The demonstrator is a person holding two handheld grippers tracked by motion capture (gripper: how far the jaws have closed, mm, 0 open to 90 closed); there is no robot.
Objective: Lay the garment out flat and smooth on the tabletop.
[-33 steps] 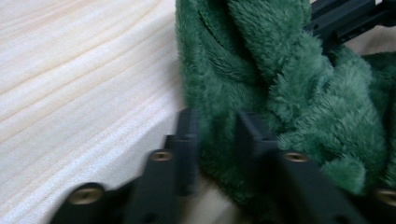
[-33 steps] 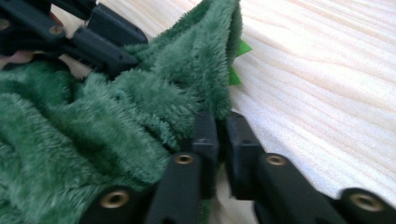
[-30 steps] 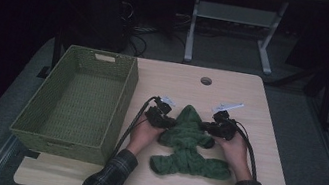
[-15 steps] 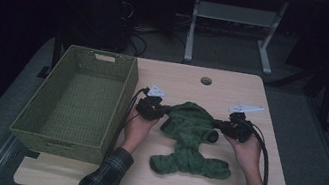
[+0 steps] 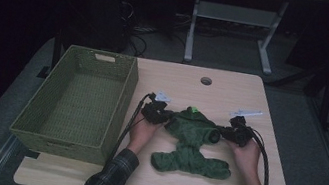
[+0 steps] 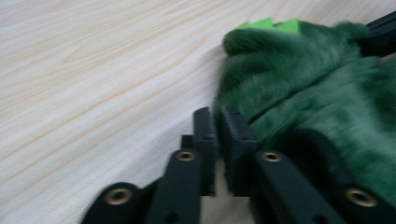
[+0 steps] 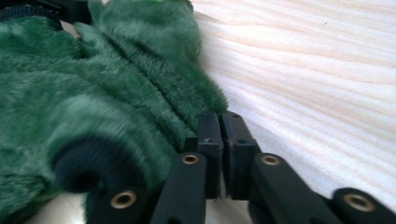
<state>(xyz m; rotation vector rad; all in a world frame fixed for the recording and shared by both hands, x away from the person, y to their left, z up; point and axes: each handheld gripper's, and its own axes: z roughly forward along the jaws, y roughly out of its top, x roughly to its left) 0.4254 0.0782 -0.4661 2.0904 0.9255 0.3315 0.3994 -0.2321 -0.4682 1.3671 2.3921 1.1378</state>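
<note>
A fuzzy dark-green plush garment point(image 5: 192, 143) is seen lying on the pale wooden tabletop point(image 5: 233, 91), just right of the woven green rectangular basket point(image 5: 75, 100), whose inside is dim. A bright-green tab point(image 5: 193, 110) shows at the garment's far edge, cut off by the top border in the right gripper view.

The left gripper point(image 5: 164, 118) is placed at the garment's left sleeve and the right gripper point(image 5: 220, 132) at its right sleeve. In the left gripper view the 2 black jaws of the left gripper point(image 6: 220, 116) stand almost together, only a thin slit between them, their tips touching the fur edge; whether a fold is pinched cannot be told, since the fur is blurred. The right gripper point(image 7: 221, 120) is likewise nearly closed against the fur, its grasp equally unclear. On both, the jaws have just been opening slightly.

Both hands are partly hidden beneath the grippers; the plaid sleeves point(image 5: 104, 184) are cut off at the bottom edge.
</note>
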